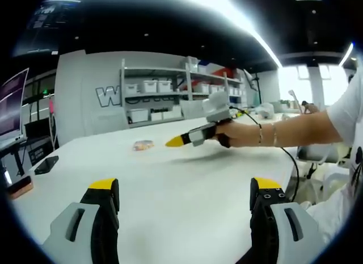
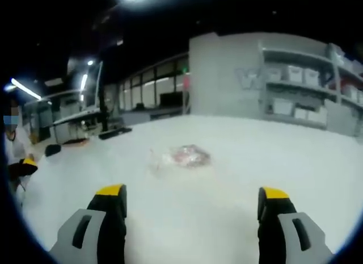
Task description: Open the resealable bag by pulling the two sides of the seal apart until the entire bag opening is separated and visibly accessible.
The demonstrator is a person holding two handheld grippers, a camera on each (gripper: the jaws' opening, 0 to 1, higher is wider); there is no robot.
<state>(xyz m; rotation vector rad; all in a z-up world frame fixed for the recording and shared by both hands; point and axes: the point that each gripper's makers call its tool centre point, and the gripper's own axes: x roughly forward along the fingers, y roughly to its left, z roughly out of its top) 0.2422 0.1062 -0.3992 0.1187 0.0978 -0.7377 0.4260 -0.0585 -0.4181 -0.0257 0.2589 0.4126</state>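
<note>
While both tongs hovered above the white table (image 1: 187, 184), readings were as follows.
Left gripper (image 1: 184, 196): jaws spread wide, nothing between them, yellow tips clear of the surface.
Right gripper (image 2: 193, 204): jaws spread wide in its own view, nothing pinched; from the left gripper view it appeared ahead and to the right, held in a hand (image 1: 235, 132), its yellow tip pointing toward the bag.
Resealable bag (image 2: 184, 156): lay flat on the table ahead of the right jaws, apart from them, slightly left of centre; blurred, pinkish contents; seal state could not be told.
Background: shelving (image 1: 170, 91) with white bins stood beyond the table.
</note>
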